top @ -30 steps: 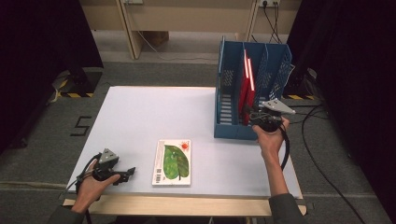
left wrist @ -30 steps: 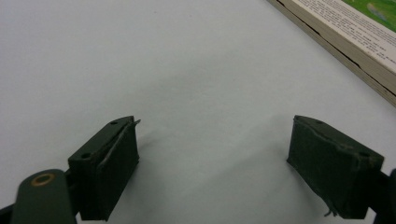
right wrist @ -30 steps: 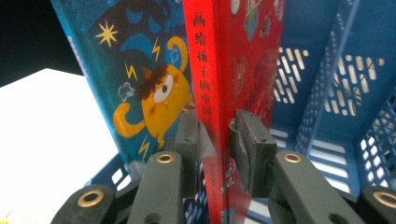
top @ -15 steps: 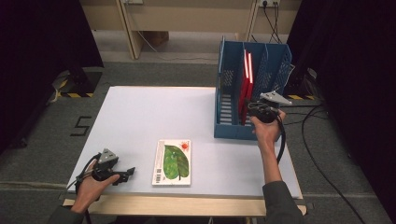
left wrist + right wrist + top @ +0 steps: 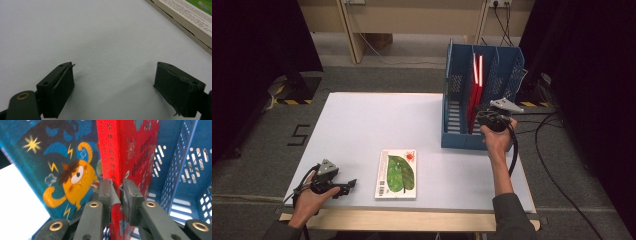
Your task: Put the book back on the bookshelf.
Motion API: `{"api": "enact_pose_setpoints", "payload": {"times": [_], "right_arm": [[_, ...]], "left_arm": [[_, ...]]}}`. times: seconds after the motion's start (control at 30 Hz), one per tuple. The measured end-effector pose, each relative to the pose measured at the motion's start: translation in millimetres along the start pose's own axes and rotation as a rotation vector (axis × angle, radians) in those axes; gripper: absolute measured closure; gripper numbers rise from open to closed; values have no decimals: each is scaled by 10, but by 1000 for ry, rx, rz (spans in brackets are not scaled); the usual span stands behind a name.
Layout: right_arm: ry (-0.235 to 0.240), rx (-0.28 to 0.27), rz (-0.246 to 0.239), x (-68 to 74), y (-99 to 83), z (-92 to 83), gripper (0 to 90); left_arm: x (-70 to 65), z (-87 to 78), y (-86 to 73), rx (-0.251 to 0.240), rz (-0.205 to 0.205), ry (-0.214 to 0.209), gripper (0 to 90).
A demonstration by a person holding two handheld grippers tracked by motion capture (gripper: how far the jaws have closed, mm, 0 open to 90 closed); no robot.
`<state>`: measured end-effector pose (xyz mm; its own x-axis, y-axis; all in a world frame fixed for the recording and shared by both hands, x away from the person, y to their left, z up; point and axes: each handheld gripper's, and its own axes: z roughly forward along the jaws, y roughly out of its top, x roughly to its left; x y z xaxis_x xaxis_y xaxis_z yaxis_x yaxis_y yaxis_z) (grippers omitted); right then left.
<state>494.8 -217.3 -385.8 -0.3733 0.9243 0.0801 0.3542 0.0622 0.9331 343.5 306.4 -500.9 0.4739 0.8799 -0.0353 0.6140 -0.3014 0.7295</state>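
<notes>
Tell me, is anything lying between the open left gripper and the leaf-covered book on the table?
Nothing visible does. The left gripper rests open on the bare white table, and the flat book with the green leaf cover lies just beside it, apart from the jaws.

Light falls evenly from above on my white table (image 5: 412,125), while the frame's left and right edges sink into black. My left jaws cast soft, faint shadows. My right gripper view is vivid, its lower edge slightly blurred.
</notes>
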Motion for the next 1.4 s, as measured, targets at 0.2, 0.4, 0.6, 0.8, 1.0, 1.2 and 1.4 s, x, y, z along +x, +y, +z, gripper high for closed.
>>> {"api": "enact_pose_setpoints", "payload": {"times": [0.2,0.4,0.6,0.8,1.0,1.2,1.4], "right_arm": [[4,0,15,-11,24,70,786],[3,2,19,-27,29,72,780],[-2,0,0,-22,37,37,769],[-11,10,-27,-21,32,54,807],[-19,25,-40,-8,49,92,808],[-24,20,-31,18,43,25,738],[-1,4,-26,121,9,-153,614]], "left_arm": [[1,1,1,1,1,1,149],[1,1,0,0,-1,1,149],[2,0,-1,2,1,2,150],[2,2,-1,1,1,2,148],[2,2,-1,0,0,2,148],[6,-1,-2,-1,-1,4,149],[6,-5,-2,-1,-2,9,150]]}}
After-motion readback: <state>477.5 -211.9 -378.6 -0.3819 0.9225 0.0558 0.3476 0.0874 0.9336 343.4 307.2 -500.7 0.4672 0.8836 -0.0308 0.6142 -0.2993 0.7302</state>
